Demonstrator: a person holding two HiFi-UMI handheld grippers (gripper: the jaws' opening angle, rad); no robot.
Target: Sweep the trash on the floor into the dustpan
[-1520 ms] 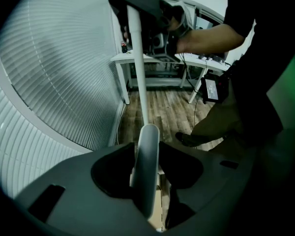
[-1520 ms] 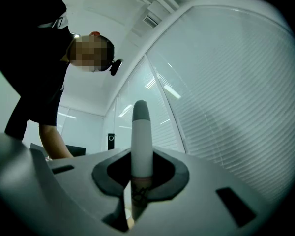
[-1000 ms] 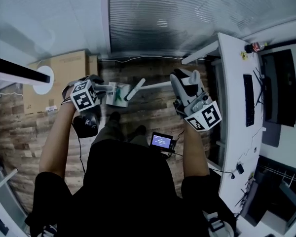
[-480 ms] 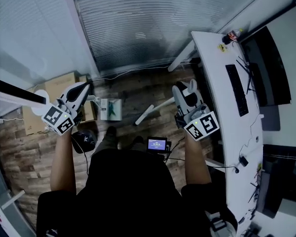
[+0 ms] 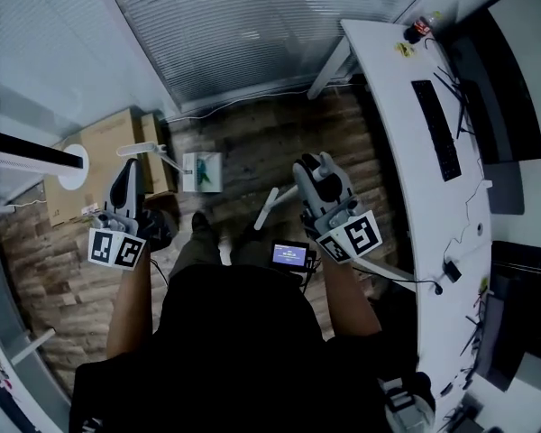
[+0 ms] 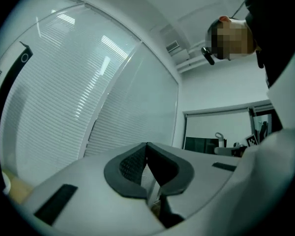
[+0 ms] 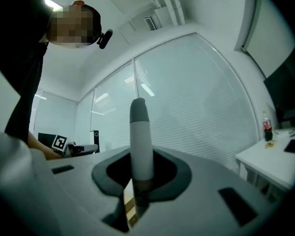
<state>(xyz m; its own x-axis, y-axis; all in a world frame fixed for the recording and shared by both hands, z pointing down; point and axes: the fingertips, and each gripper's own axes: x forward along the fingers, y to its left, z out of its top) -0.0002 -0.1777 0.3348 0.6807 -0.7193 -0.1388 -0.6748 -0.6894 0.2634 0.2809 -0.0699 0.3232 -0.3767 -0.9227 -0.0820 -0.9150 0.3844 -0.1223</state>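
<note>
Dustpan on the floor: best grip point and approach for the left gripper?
Take the dustpan by its white handle, which sticks out left of the pan. Bring the left gripper, now shut, in from the person's side, jaws open across the shaft. The pan looks too wide and flat to pinch.

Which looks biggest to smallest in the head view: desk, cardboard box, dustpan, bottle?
1. desk
2. cardboard box
3. dustpan
4. bottle
Box and dustpan sit on the floor, farther from the camera, so true sizes may differ.
</note>
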